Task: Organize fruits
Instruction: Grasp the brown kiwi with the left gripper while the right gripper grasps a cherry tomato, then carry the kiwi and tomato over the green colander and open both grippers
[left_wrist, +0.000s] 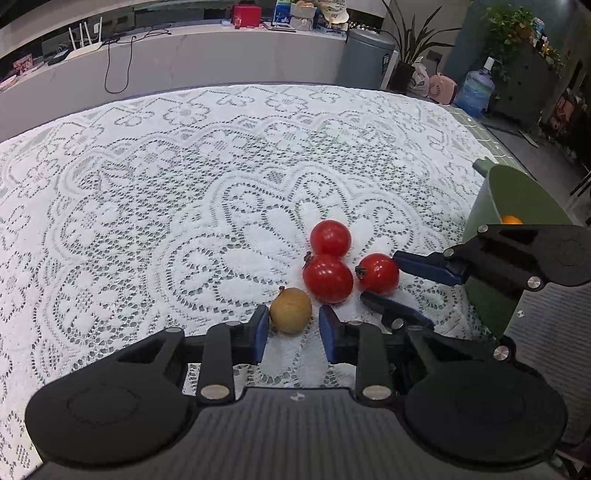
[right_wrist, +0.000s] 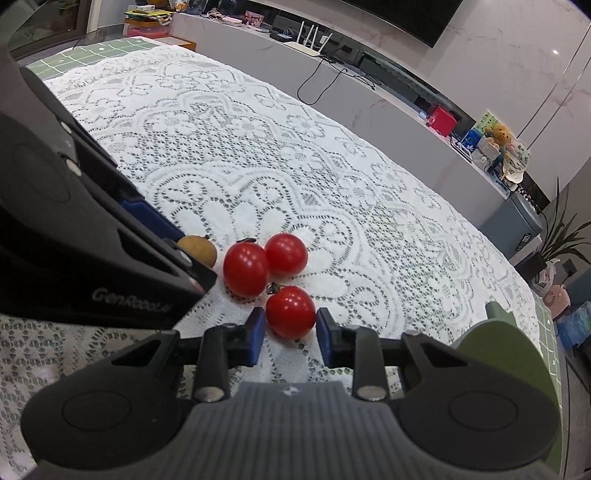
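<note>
With both pairs of fingers spread just wider than their fruit, the left gripper (left_wrist: 291, 326) should centre on the longan (left_wrist: 290, 310) and the right gripper (right_wrist: 290, 334) on the near tomato (right_wrist: 290, 312), then close gently so neither fruit rolls away.

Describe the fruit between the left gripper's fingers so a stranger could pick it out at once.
On the white lace tablecloth, a small cluster of fruit lies left of the green container. The brown fruit sits at the cluster's near-left edge, between the open left gripper. Its neighbours are three glossy red tomatoes; it alone is dull tan.
</note>
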